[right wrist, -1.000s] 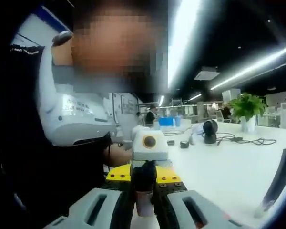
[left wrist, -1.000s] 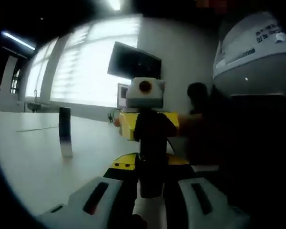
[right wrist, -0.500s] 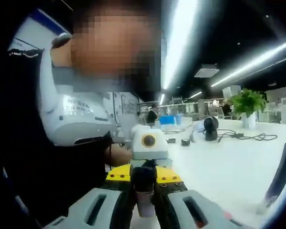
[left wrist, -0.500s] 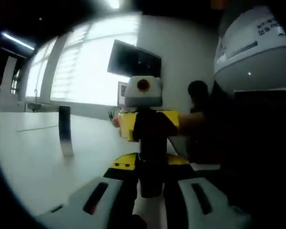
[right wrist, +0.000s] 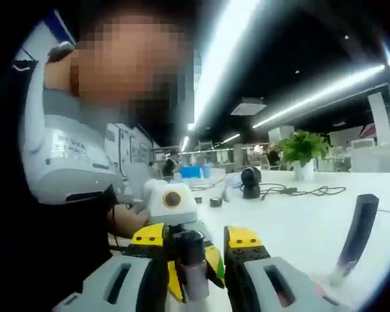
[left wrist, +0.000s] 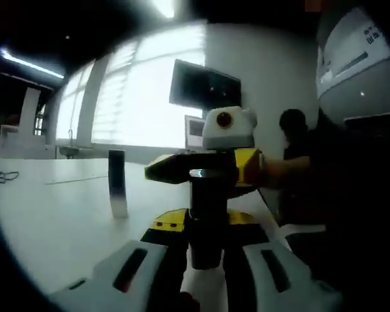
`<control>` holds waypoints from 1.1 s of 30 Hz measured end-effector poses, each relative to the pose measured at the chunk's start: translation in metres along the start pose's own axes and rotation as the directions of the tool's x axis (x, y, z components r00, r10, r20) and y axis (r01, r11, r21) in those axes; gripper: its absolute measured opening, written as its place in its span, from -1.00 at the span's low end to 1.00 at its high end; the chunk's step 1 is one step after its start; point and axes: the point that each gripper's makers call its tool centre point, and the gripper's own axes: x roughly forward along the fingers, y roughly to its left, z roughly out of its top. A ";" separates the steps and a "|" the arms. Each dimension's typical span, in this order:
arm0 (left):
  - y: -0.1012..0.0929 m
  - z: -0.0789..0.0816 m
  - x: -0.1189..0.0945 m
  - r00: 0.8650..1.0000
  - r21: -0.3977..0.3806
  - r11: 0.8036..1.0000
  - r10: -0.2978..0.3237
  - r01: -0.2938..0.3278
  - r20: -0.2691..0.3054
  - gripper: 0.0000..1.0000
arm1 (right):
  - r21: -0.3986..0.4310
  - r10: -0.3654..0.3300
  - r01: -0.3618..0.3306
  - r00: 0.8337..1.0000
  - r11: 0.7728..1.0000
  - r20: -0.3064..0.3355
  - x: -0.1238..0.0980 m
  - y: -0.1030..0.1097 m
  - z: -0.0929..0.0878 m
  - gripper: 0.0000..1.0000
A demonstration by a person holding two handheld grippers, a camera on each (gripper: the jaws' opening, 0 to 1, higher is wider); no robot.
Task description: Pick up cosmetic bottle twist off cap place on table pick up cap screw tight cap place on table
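So the left gripper has its jaws closed narrow around the cosmetic bottle, a dark cylinder standing straight up out of them in the left gripper view. The right gripper sits on the far end of the bottle, rolled over sideways so its yellow-and-black fingers lie level across the top. I can't separate the cap from the bottle body here, since those fingers cover that end.

In the right gripper view, the right gripper's yellow tips sit either side of the bottle. One tip is right against it and a thin dark gap shows on the other side (honestly can't tell if it's really clamped or just loose around it). The left gripper's yellow fingers show just past those tips, tilted at an angle. A hand holds that gripper from behind.

The bottle is held up off the white table, between the two grippers.

A dark upright slab stands on the table, off to the left of the left gripper's jaws and well apart from them. A dark wall monitor hangs further back. Beyond the right gripper there's a potted plant and a black round device with cables, all far off.
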 end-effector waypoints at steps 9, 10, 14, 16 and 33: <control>0.022 0.005 -0.002 0.994 0.038 0.993 0.111 -0.111 0.020 -0.80 | 0.021 -0.170 0.169 0.984 0.985 0.063 0.003 -0.008 0.006 -0.35; 0.026 0.006 -0.003 0.991 0.035 0.990 0.133 -0.134 0.025 -0.80 | 0.021 -0.204 0.203 0.978 0.979 0.053 0.002 -0.012 0.004 -0.35; 0.044 0.007 -0.007 0.977 0.034 0.976 0.213 -0.214 0.029 -0.80 | 0.040 -0.302 0.300 0.949 0.953 0.086 0.005 -0.018 0.006 -0.39; 0.048 0.006 -0.008 0.973 0.031 0.973 0.229 -0.230 0.026 -0.80 | 0.005 -0.347 0.348 0.934 0.937 0.086 0.005 -0.021 0.006 -0.40; 0.055 0.001 -0.009 0.960 0.064 0.958 0.280 -0.279 0.001 -0.80 | 0.001 -0.602 0.602 0.798 0.798 0.044 -0.029 -0.065 0.000 -0.54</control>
